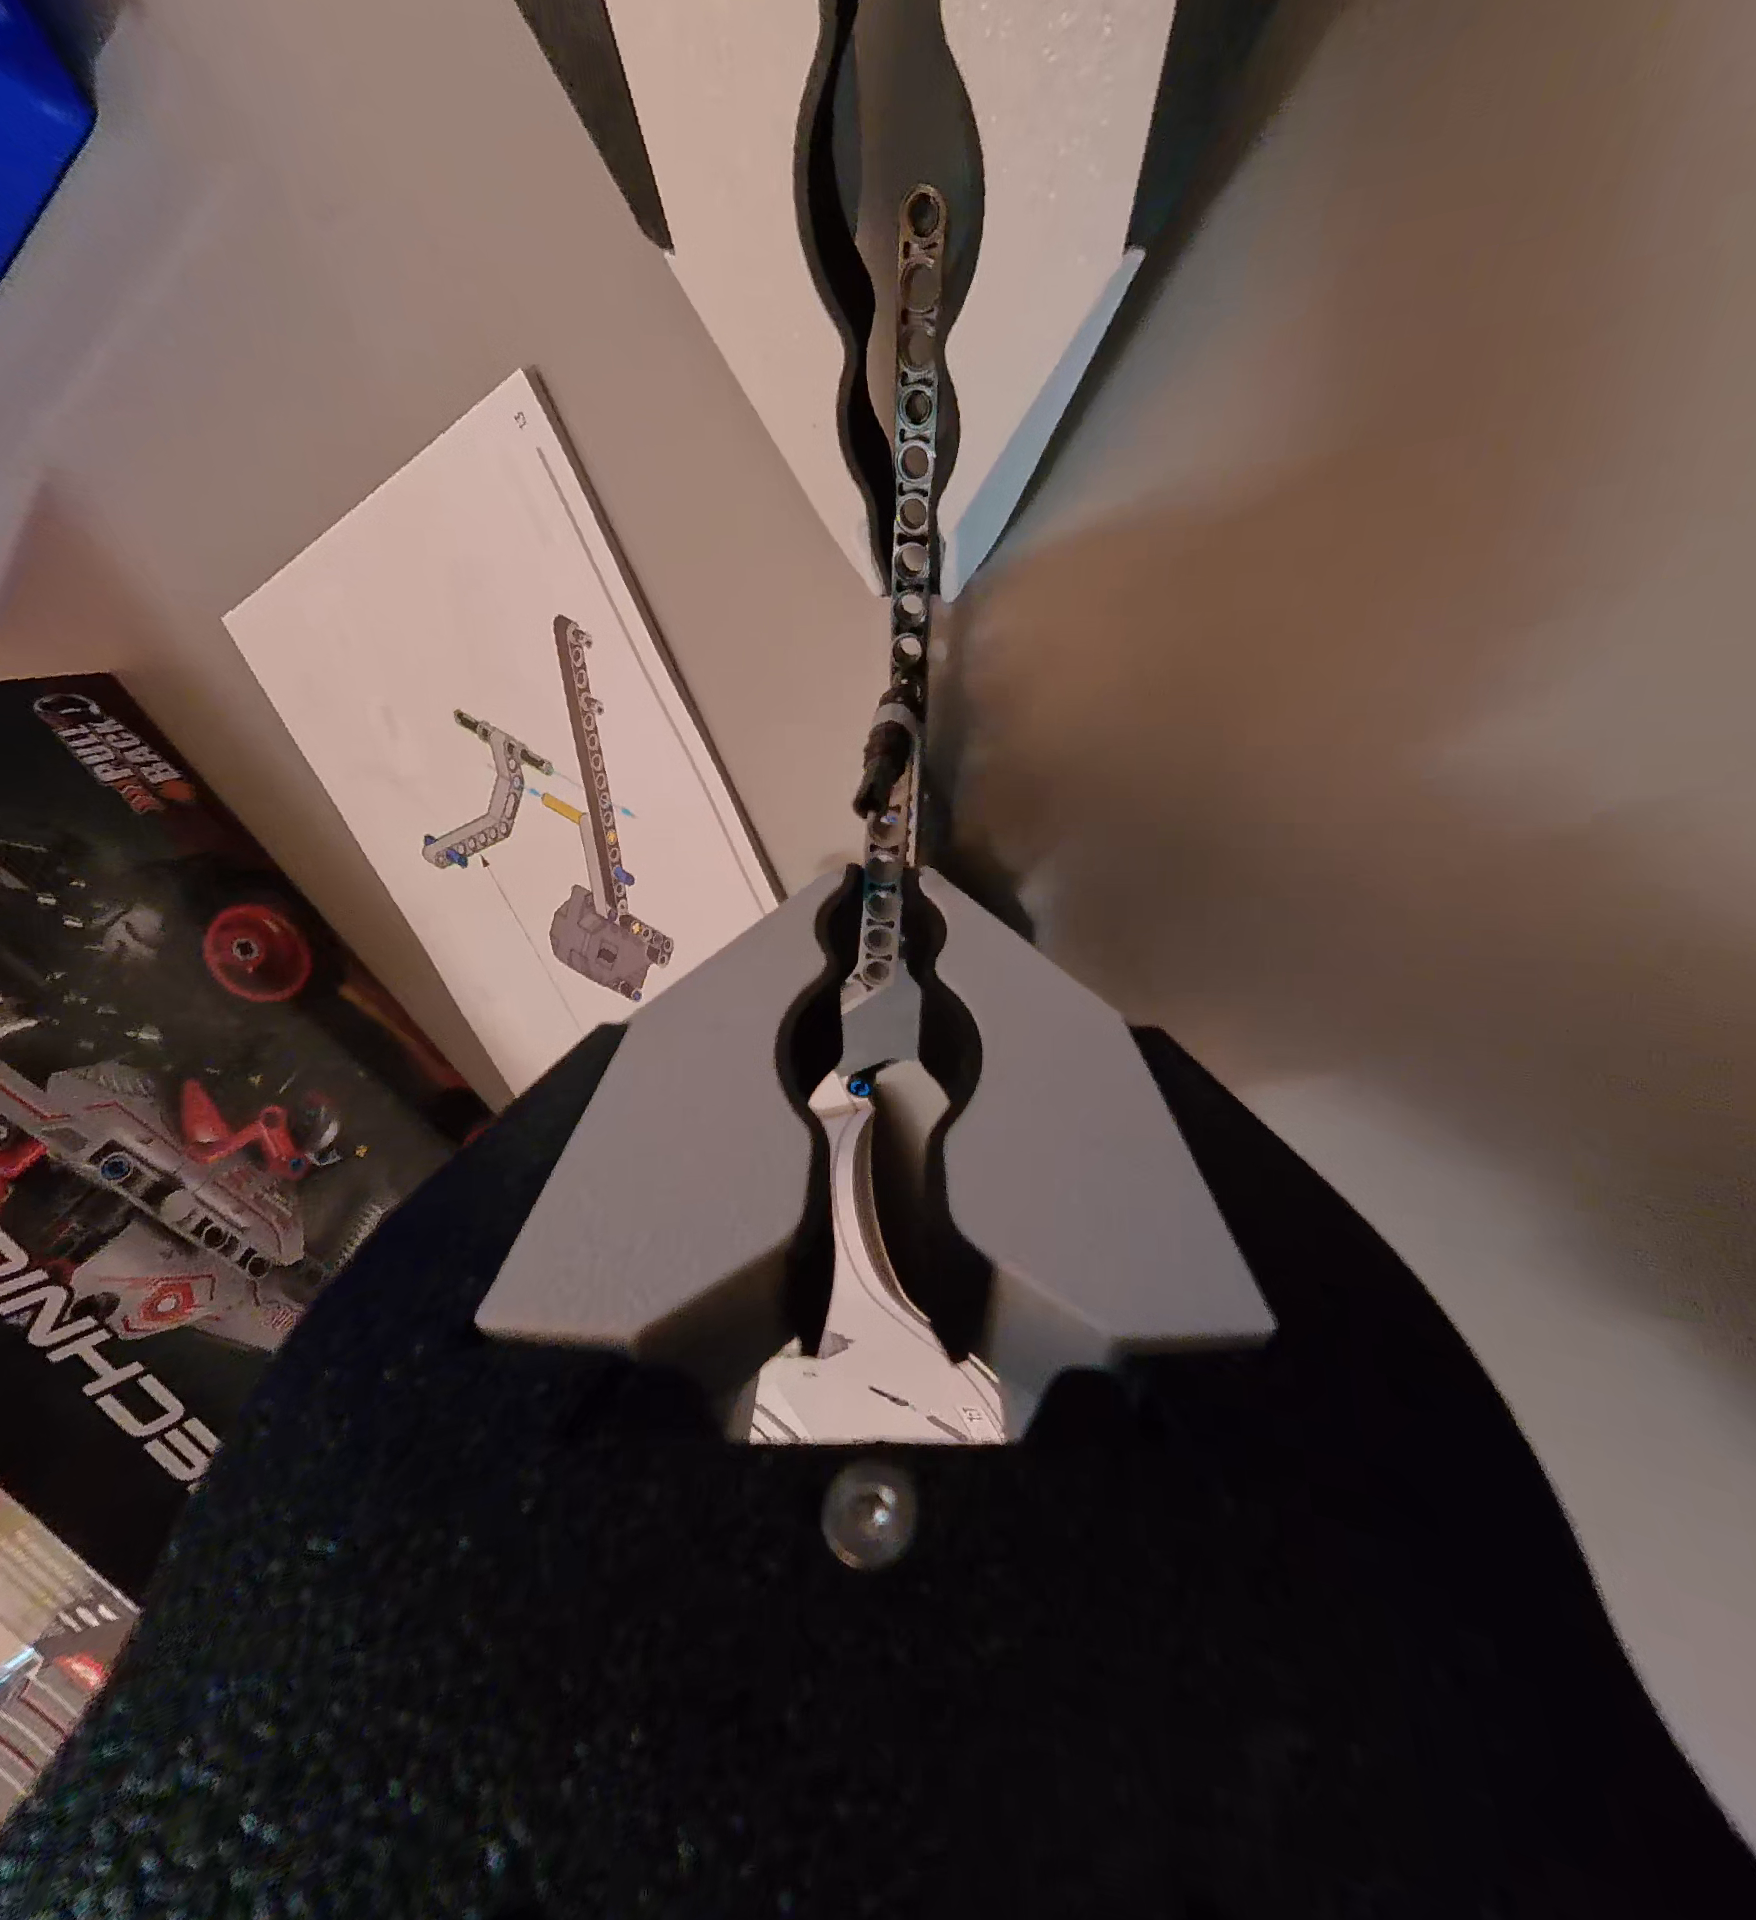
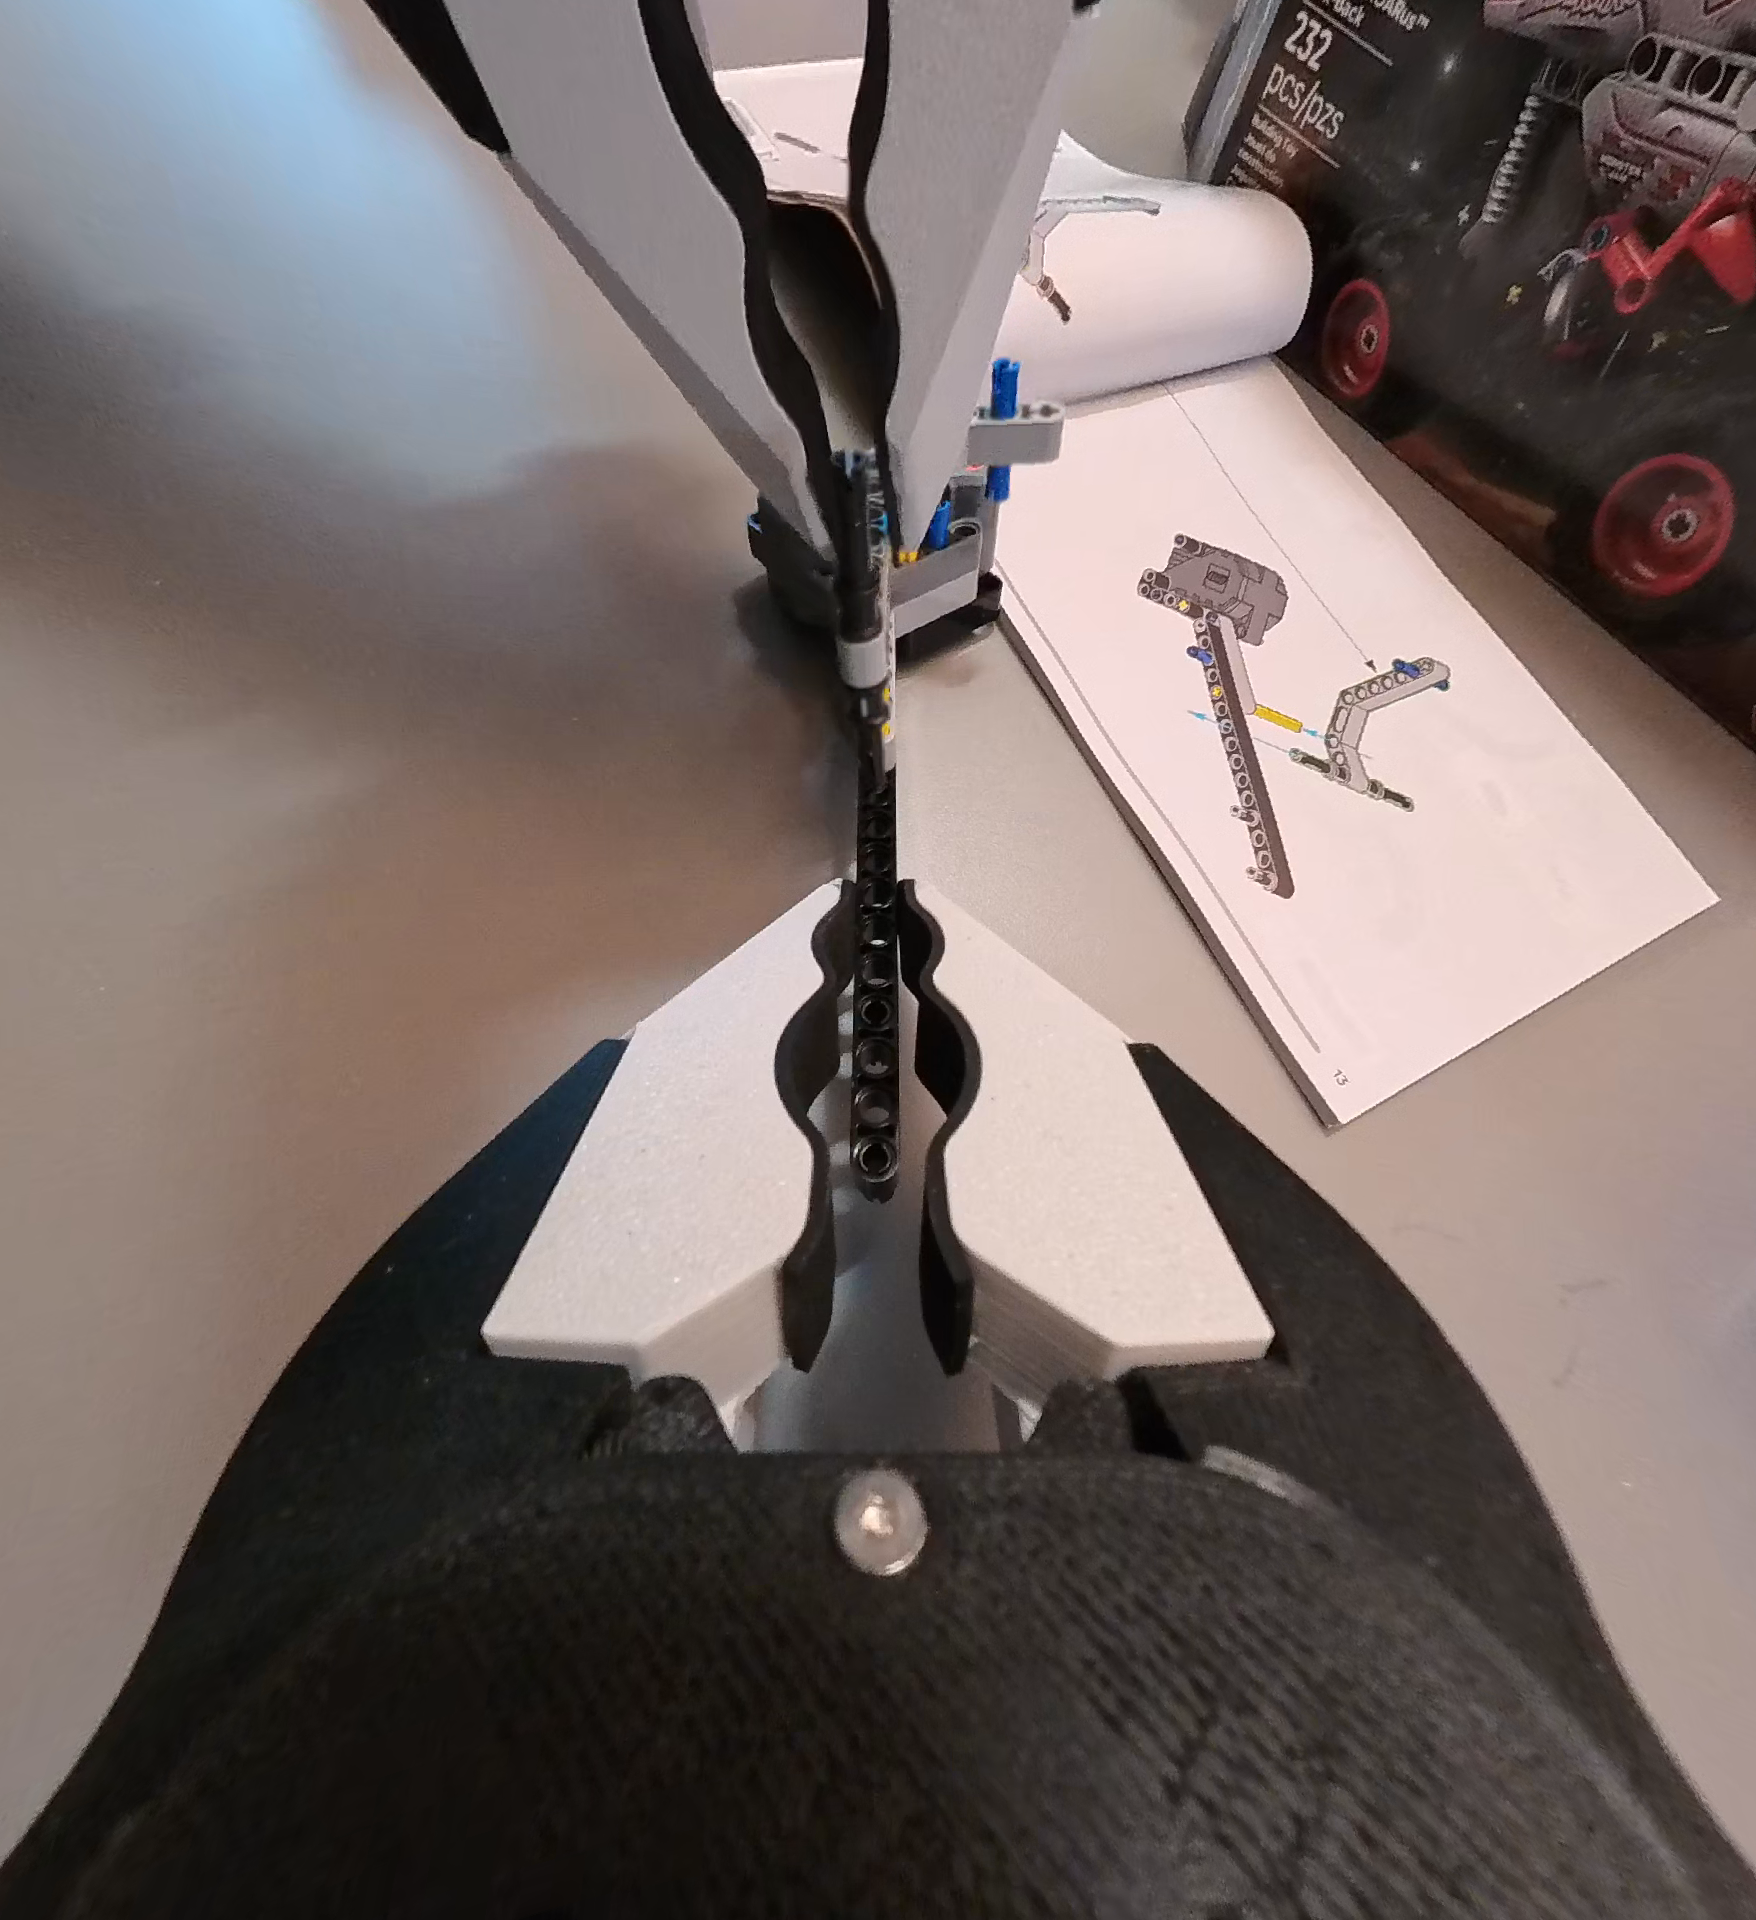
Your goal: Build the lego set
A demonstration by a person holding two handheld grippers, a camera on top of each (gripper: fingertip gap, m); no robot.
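A: What carries it all?
B: A smooth matte grey worktop (image 2: 230,935).
A: And on it?
B: Right of the right tool (image 2: 879,894), a white paper instruction booklet (image 2: 1373,831) lies open. Beyond that sits a dark printed cardboard box (image 2: 1580,312). Ahead of the tool stands a small grey block assembly with blue pins (image 2: 941,561).

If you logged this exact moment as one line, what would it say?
left gripper: shut on black beam | right gripper: shut on same beam | grey motor block: on table | instruction booklet: open alongside
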